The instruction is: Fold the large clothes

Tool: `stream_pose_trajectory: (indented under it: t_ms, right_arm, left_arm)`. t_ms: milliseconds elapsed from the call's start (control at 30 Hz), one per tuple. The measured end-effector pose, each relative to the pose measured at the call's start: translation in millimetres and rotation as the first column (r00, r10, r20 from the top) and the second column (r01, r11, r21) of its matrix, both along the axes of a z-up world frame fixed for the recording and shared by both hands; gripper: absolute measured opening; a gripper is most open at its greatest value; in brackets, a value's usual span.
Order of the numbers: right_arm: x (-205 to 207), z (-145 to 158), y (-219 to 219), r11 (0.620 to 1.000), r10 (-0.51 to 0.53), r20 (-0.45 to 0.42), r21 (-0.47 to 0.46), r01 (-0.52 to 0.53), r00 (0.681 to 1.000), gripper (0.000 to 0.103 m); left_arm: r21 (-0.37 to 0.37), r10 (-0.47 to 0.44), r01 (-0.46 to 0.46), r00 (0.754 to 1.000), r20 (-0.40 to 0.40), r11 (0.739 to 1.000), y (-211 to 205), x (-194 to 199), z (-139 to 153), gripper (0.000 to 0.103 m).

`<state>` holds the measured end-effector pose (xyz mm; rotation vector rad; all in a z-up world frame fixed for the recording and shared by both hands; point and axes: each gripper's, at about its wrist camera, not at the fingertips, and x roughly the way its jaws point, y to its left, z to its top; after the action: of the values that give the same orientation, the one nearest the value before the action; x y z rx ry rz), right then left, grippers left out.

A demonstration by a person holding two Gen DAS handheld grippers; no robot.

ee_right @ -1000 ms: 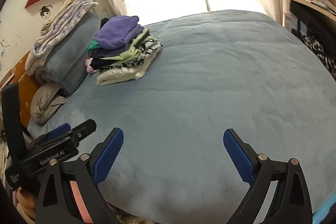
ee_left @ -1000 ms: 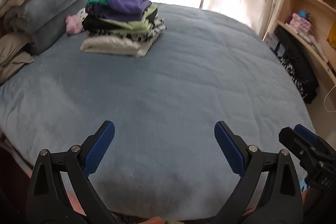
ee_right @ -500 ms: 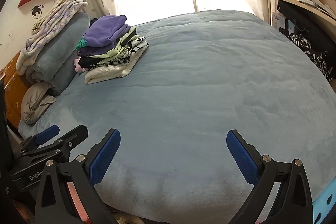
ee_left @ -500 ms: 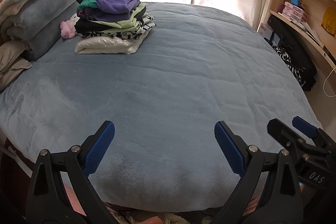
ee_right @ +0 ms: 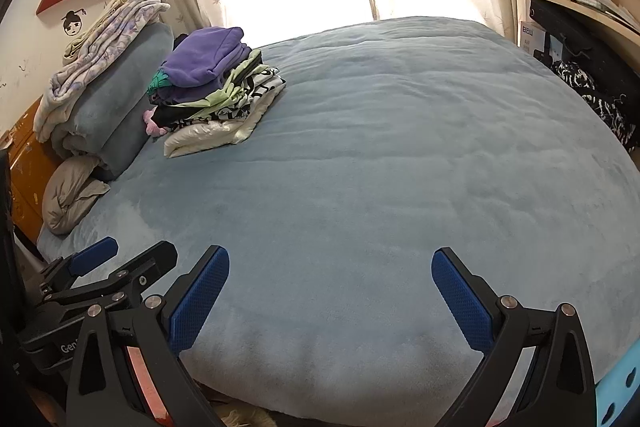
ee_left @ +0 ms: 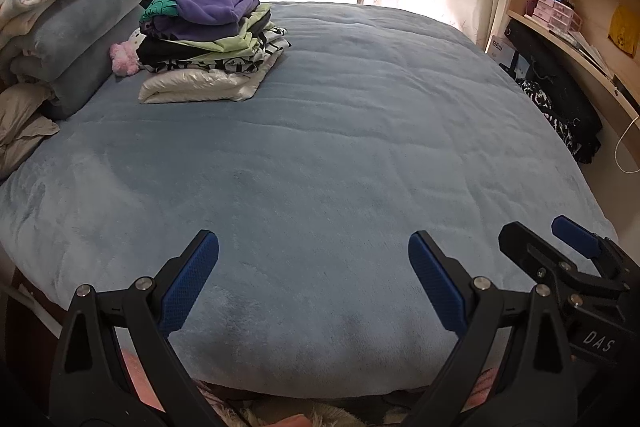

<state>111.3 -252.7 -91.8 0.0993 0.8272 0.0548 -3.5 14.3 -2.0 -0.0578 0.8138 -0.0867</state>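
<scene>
There, neat folded clothes stack [ee_left: 208, 39] on bed [ee_left: 340, 147]; both grippers [ee_left: 312, 267] [ee_right: 330, 283] wide, empty.

A stack of folded clothes [ee_left: 208, 39] sits far-left on the bed [ee_left: 340, 147] (beside rolled blankets [ee_left: 80, 23]).

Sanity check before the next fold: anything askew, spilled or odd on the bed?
Nothing spilled or damaged. The folded pile sits on the blue bedspread near the pillows, its layers slightly offset. Both tongs, left and right, are open and empty.
</scene>
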Motion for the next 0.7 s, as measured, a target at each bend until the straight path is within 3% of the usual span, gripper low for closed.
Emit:
stream_pose_trajectory:
  t_ms: [700]
  right_arm:
    - [3.8,-3.6,1.8,0.999,-0.021,0.007,-0.036,0.022,1.000,0.102]
  left_arm:
    - [-0.016,0.013,-0.013,1.000,-0.001,1.000,10.9,-1.2,0.9,0.095]
